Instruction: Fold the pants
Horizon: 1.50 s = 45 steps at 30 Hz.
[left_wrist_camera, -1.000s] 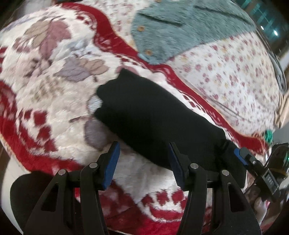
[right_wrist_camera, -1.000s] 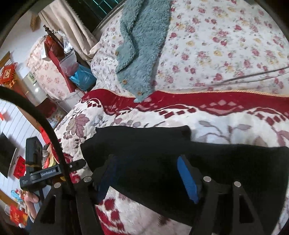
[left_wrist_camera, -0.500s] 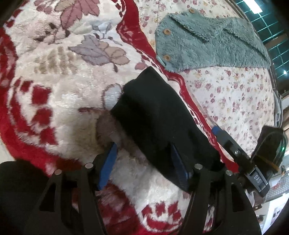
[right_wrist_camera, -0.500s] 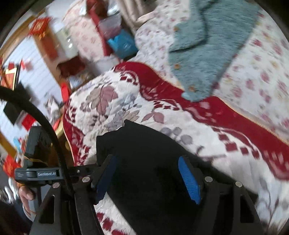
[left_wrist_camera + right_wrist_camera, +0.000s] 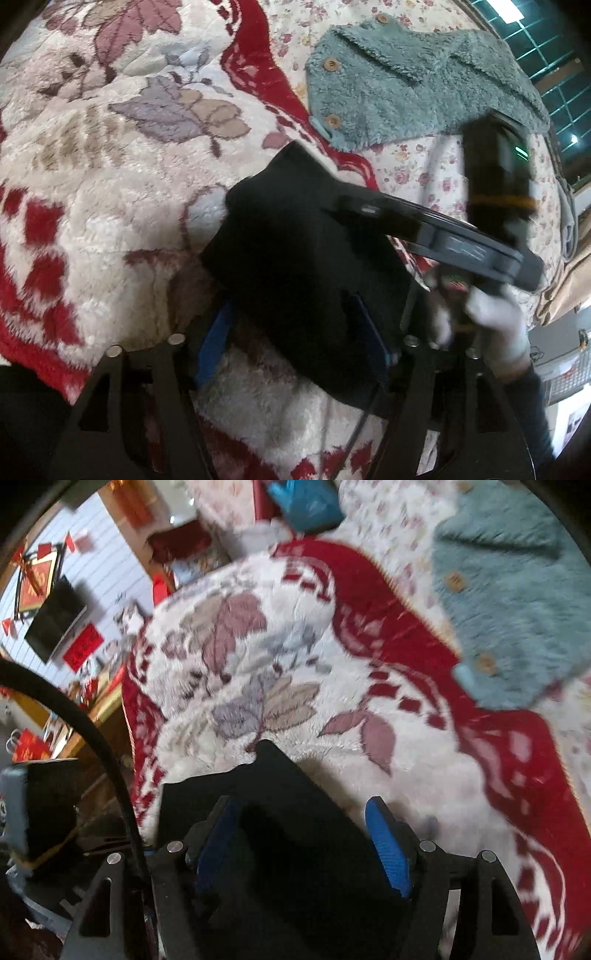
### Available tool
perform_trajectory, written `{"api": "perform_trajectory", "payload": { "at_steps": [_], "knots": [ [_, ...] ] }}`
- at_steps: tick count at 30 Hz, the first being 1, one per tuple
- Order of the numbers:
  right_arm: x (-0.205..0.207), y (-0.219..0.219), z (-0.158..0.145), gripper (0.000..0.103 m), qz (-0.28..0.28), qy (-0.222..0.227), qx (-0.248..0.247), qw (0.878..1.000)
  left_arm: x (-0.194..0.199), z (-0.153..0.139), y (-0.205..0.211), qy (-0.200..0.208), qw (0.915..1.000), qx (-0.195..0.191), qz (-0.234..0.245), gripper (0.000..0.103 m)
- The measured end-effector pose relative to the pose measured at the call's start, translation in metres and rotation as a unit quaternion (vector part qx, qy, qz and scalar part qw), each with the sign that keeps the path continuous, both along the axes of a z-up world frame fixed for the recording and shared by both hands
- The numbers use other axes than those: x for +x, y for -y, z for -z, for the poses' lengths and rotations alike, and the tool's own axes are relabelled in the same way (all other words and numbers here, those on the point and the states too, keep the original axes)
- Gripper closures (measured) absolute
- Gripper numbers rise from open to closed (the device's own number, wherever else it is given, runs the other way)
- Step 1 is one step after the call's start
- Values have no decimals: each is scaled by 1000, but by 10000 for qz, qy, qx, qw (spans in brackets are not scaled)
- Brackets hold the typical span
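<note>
The black pants (image 5: pixel 295 258) lie folded in a compact bundle on the white and red floral blanket (image 5: pixel 92 177). My left gripper (image 5: pixel 291 343) is open, its blue pads on either side of the bundle's near edge. The right gripper's body (image 5: pixel 461 240) reaches over the pants from the right, held by a white-gloved hand (image 5: pixel 495 321). In the right wrist view the pants (image 5: pixel 288 812) fill the space between the open blue fingers of my right gripper (image 5: pixel 303 838), which sits low over the cloth.
A teal fleece jacket (image 5: pixel 399 85) with wooden buttons lies on the floral sheet behind the pants; it also shows in the right wrist view (image 5: pixel 517 602). The bed edge, a wall with red decorations (image 5: pixel 40 579) and clutter lie to the left.
Both grippers have swung in over the pants. The long strip of pants is now a shorter bundle, and the right gripper has come across it close to my left one.
</note>
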State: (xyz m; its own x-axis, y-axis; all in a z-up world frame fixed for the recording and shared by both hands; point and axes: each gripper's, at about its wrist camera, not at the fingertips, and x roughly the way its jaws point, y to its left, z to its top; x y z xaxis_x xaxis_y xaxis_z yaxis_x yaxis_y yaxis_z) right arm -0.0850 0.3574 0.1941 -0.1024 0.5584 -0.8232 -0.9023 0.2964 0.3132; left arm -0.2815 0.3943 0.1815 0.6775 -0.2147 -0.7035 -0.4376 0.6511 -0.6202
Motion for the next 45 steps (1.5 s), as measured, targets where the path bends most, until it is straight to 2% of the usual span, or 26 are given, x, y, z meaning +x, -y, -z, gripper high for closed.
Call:
{"api": "perform_trajectory", "payload": {
  "at_steps": [1, 2, 3, 4, 5, 7, 8, 12, 15, 18, 22, 27, 30, 35, 37, 40, 41, 42, 43, 44, 45],
  "knots": [
    [3, -7, 5, 33, -103, -131, 1, 9999, 1, 0, -1, 42, 10000, -7, -27, 34],
    [4, -10, 9, 40, -146, -197, 25, 9997, 3, 1, -1, 99, 9999, -13, -32, 34],
    [4, -16, 14, 55, -184, -227, 30, 9996, 4, 1, -2, 142, 9999, -12, -3, 35],
    [1, -17, 16, 57, -165, -111, -5, 9998, 5, 1, -3, 157, 9999, 10, 12, 42],
    [-2, -19, 17, 64, -156, 65, -29, 9999, 5, 2, -4, 163, 9999, 27, -1, 61],
    [-4, -17, 13, 72, -116, 85, 131, 9998, 7, 6, -8, 140, 9999, -83, 10, 68],
    [-3, -15, 9, 79, -69, 56, 238, 9997, 7, 6, -10, 184, 9997, -186, -1, 74],
    [-6, 6, -21, 84, 189, -39, 807, 9966, 3, -9, -8, 441, 9990, -115, 38, 83],
    [-14, 34, -56, 85, 348, 7, 1258, 9914, -4, -39, 8, 780, 9963, 322, 158, 84],
    [-21, 68, -90, 85, 520, 113, 1637, 9851, -8, -77, 37, 1170, 9891, 793, 422, 84],
    [-30, 139, -132, 85, 970, 218, 2163, 9713, -7, -117, 80, 1647, 9763, 994, 990, 84],
    [-42, 235, -157, 85, 1539, 345, 2668, 9508, -1, -147, 148, 2008, 9562, 1100, 1823, 84],
    [-49, 296, -153, 85, 2020, 321, 2896, 9350, 10, -146, 195, 1951, 9469, 1055, 2329, 84],
    [-57, 387, -121, 85, 2907, 207, 2957, 9097, 33, -123, 280, 1650, 9326, 1073, 3025, 84],
    [-56, 418, -97, 85, 3312, 132, 2814, 9005, 44, -103, 309, 1368, 9315, 1184, 3155, 84],
    [-50, 453, -57, 85, 4010, -96, 2585, 8788, 53, -78, 332, 873, 9317, 1255, 3293, 84],
    [-52, 462, -48, 79, 4202, -138, 2467, 8732, 53, -74, 335, 764, 9307, 1284, 3338, 84],
    [-53, 469, -40, 64, 4358, -171, 2372, 8681, 52, -74, 337, 722, 9297, 1327, 3360, 83],
    [-56, 477, -36, 56, 4466, -171, 2333, 8636, 49, -76, 337, 725, 9289, 1353, 3369, 82],
    [-59, 483, -35, 49, 4552, -146, 2302, 8600, 47, -79, 336, 746, 9287, 1345, 3373, 74],
    [-61, 491, -34, 49, 4647, -114, 2273, 8557, 47, -83, 335, 810, 9284, 1214, 3418, 67]
  ]
}}
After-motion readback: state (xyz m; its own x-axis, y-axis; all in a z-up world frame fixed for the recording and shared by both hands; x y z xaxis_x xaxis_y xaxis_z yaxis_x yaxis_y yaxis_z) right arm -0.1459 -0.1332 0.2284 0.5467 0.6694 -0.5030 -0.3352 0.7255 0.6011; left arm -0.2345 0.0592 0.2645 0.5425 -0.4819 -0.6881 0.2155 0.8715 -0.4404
